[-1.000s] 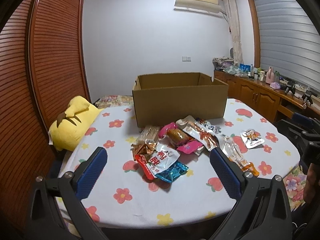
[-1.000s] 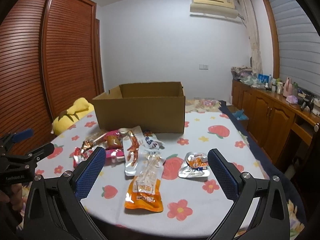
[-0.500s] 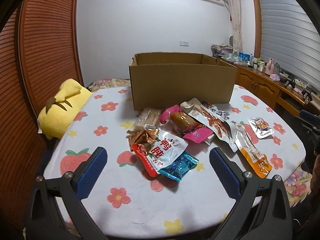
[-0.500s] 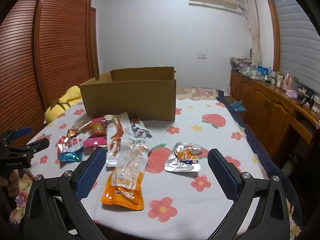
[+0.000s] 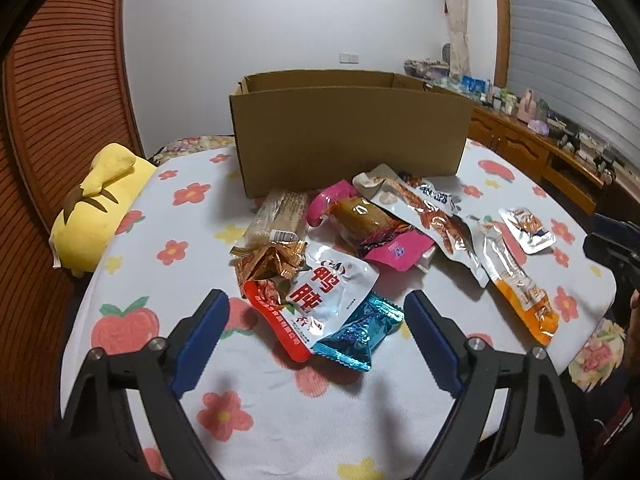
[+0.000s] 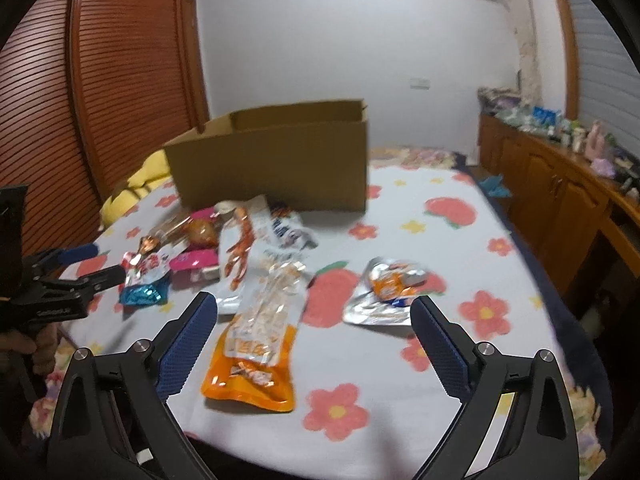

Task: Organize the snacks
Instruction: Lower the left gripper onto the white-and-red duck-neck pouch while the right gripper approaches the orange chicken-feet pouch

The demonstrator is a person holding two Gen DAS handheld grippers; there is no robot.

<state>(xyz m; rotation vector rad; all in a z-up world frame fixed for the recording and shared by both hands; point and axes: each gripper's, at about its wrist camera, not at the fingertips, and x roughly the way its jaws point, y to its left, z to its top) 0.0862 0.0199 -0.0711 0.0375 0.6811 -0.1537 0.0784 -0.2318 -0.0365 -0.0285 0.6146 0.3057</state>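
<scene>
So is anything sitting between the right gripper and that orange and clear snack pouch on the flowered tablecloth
Nothing visible does. The orange and clear snack pouch lies flat on the flowered tablecloth, just ahead of the open right gripper, nearer its left finger. Its far end lies close against a silver packet.

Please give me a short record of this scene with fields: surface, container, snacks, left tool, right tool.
surface: table with flowered cloth
container: open box, behind the snacks
snacks: all on the cloth, none seen in box
left tool: open, jaws just closing a little, over blue packet
right tool: open, jaws just closing a little, over orange pouch
</scene>
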